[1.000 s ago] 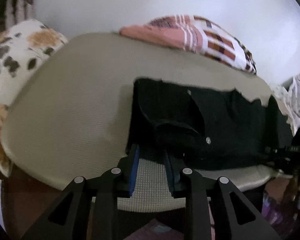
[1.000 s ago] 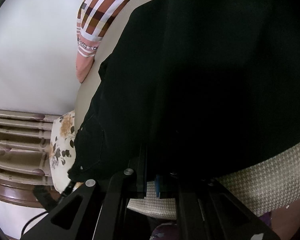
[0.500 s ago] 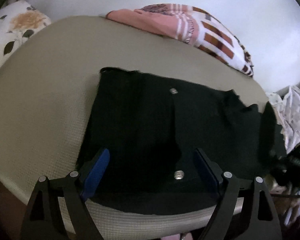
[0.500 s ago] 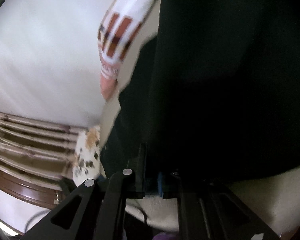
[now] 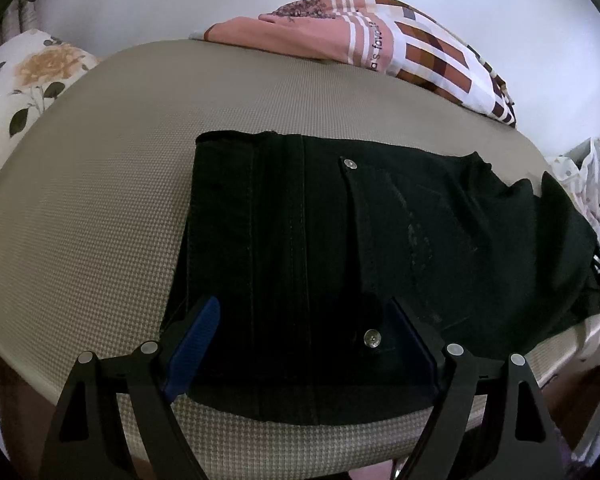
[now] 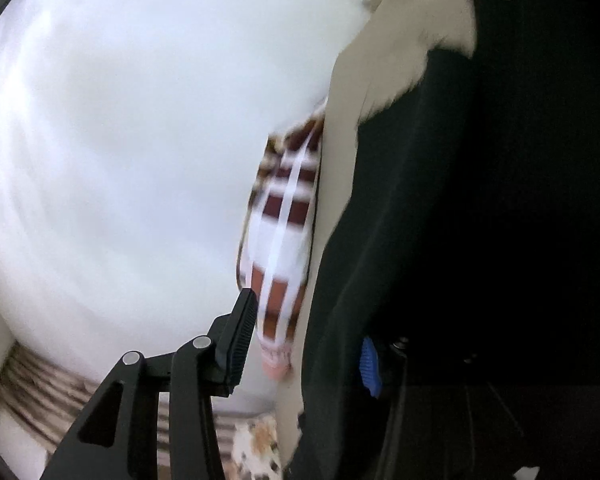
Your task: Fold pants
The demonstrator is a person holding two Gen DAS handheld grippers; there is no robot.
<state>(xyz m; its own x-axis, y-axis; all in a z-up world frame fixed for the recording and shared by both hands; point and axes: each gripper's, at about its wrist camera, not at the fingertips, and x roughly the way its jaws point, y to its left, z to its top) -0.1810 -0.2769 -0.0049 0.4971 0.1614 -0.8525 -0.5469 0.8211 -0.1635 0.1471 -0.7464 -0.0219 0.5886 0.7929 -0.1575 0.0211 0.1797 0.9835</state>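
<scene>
The black pants (image 5: 340,248) lie folded on a beige woven cushion (image 5: 100,208), waistband end to the left, two metal rivets showing. My left gripper (image 5: 304,332) hovers over the near edge of the pants with its jaws wide open and nothing between them. In the right wrist view, which is tilted and blurred, the pants (image 6: 480,220) fill the right side as a dark mass. My right gripper (image 6: 308,336) is open; its left finger (image 6: 238,344) is clear of the cloth and the blue pad (image 6: 370,366) of the other lies against the pants.
A pink, white and brown checked cloth (image 5: 400,44) lies along the cushion's far edge; it also shows in the right wrist view (image 6: 284,240). A floral pillow (image 5: 24,76) sits at the far left. White patterned fabric (image 5: 592,176) is at the right. A white wall (image 6: 120,140) stands behind.
My left gripper opened, let go of the pants and drew back slightly. My right gripper went from shut on the pants to open and swung fast, blurring its view.
</scene>
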